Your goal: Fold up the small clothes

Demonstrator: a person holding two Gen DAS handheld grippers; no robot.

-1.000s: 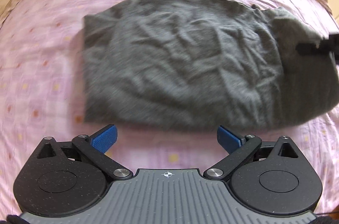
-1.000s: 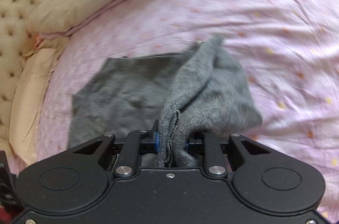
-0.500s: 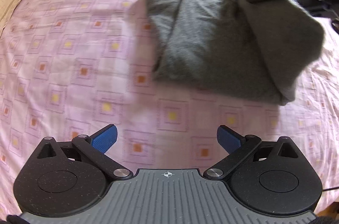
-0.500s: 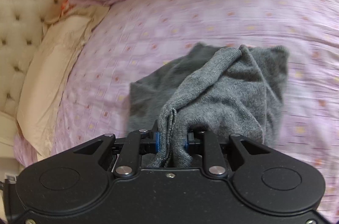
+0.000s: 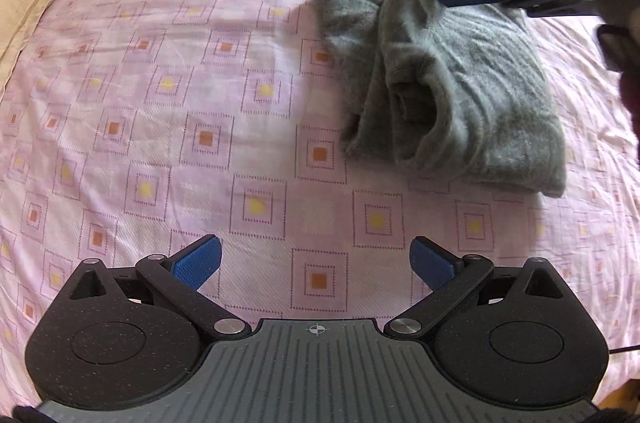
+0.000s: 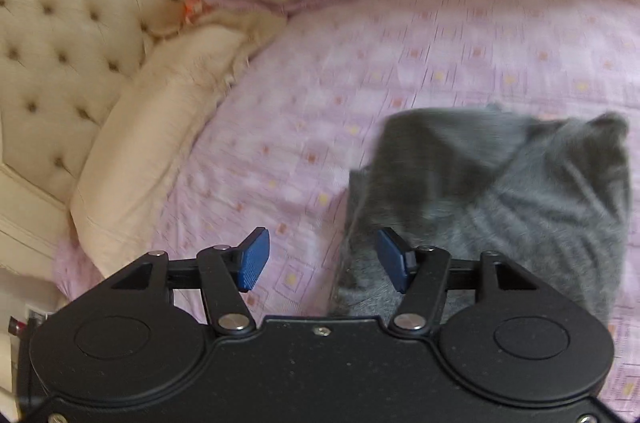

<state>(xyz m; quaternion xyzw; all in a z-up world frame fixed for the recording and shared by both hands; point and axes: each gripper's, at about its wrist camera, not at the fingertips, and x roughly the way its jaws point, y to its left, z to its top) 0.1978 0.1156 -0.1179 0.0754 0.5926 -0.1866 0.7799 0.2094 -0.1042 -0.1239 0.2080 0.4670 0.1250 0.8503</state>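
- Far to the left of our right gripper (image 6: 320,261) we see the tufted cream headboard (image 6: 60,35) and a cream pillow (image 6: 160,127); neither plays a part in the fold.
- Our left gripper (image 5: 316,259) hangs over bare bedsheet (image 5: 160,103) with its jaws spread wide and nothing between the blue pads (image 5: 198,260). The grey garment (image 5: 460,91) lies ahead of it and off to its right, well apart from its fingertips.
- From the left wrist view, the garment sits as a compact, doubled bundle with a rolled opening facing this gripper, so we judge one fold is laid over.
- Our right gripper shows there at the far right, above the far edge of the bundle, one blue pad over the cloth, jaws parted.
- In the right wrist view its jaws stand wide and hold nothing; the garment lies just ahead and to its right, its near edge passing behind the right pad (image 6: 392,263). Whether that pad touches the cloth, we cannot tell through the blur.
- We judge the step in hand to be the release at the end of a fold.
- The next move probably calls for bringing our left gripper forward and rightward to the near loose edge, closing on it, and squaring or halving the bundle while our right gripper clears away or steadies the far side.
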